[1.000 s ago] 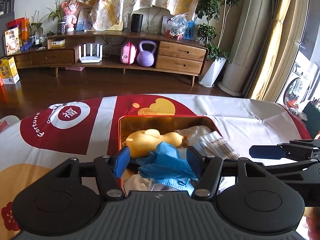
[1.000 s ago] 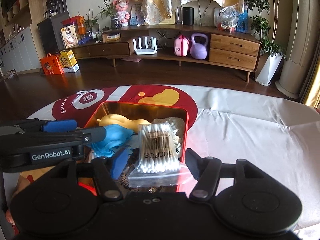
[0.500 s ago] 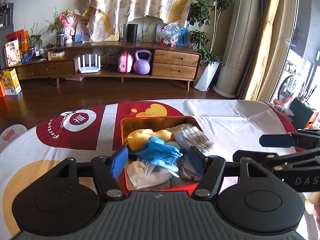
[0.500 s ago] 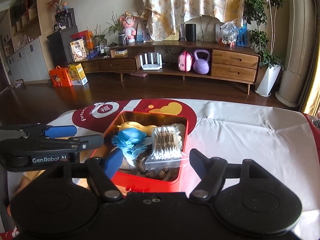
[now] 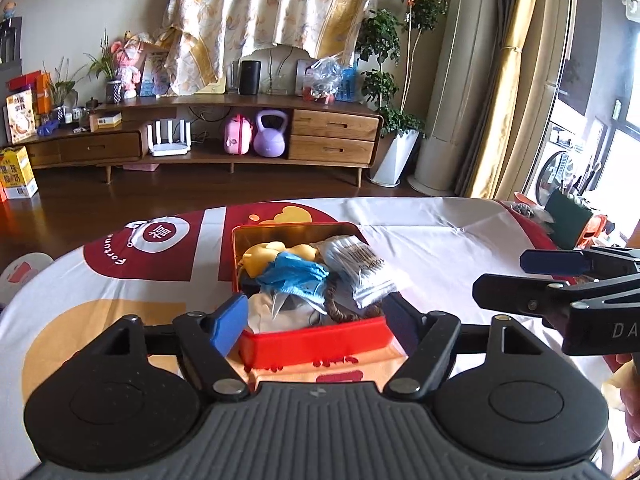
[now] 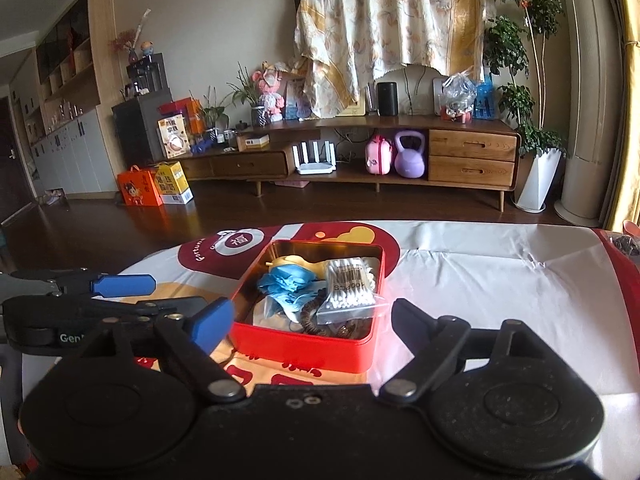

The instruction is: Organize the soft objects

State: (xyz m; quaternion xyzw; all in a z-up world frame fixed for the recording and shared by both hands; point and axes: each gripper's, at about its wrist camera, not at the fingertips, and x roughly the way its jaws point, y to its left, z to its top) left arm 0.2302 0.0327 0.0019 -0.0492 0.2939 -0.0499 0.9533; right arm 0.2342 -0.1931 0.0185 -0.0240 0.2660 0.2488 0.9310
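Left fingers: the left gripper hangs spread apart and empty, its blue-padded fingers framing the near wall of the tin without touching it.
Right fingers: the right gripper is likewise spread wide with nothing between its fingers, poised just short of the tin's near edge.
Container: a red rectangular metal tin with a gold interior sits lidless on the table, so the soft things collect in one place.
Contents: a crumpled blue disposable glove lies on top in the middle; a clear plastic bag of white cotton swabs leans across the right side, one corner jutting over the rim; a pale yellow soft rubbery toy is tucked at the back; white cloth and a dark braided band fill the front.
Table: a white, red and yellow printed tablecloth covers it; the area beside the tin shows no loose soft items.
Judgement: sorting looks nearly finished; both grippers appear clear of the load, and the overhanging swab bag may want tucking in.
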